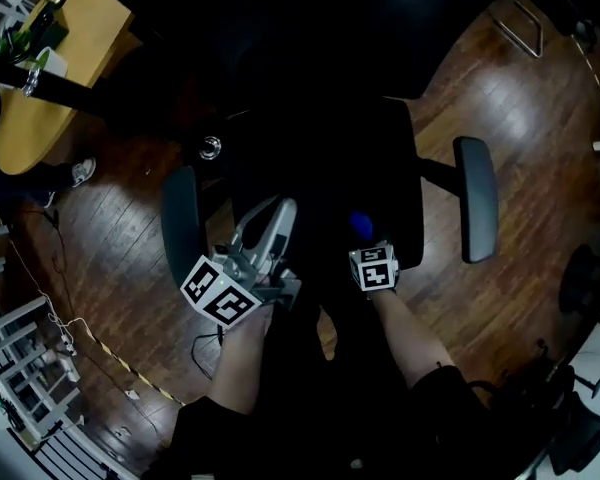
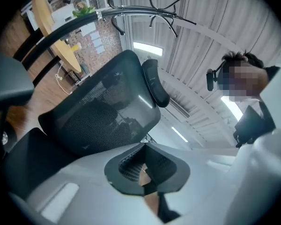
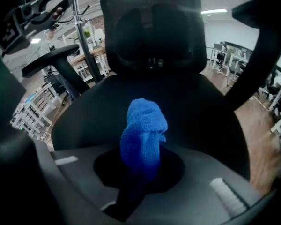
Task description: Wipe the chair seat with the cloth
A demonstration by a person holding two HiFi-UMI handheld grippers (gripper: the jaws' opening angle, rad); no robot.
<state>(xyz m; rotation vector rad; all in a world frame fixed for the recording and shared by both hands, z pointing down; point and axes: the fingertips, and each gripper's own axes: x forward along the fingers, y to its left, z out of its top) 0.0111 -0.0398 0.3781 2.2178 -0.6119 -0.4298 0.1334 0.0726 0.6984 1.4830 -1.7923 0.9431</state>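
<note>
1. Wooden floor (image 1: 110, 268) surrounds the chair.
2. Right gripper (image 3: 145, 165) fingers clamp bunched blue terry cloth (image 3: 144, 130) over black padded chair seat (image 3: 201, 111).
3. Left gripper (image 2: 145, 171) fingers together, empty.
4. Likely starting the wipe; next: press cloth down, sweep.

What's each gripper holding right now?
Left gripper: jaws shut, nothing between them.
Right gripper: jaws shut on the blue cloth.

Head view steeply overhead — gripper views low, close, sharing the chair (image 1: 325, 178).
</note>
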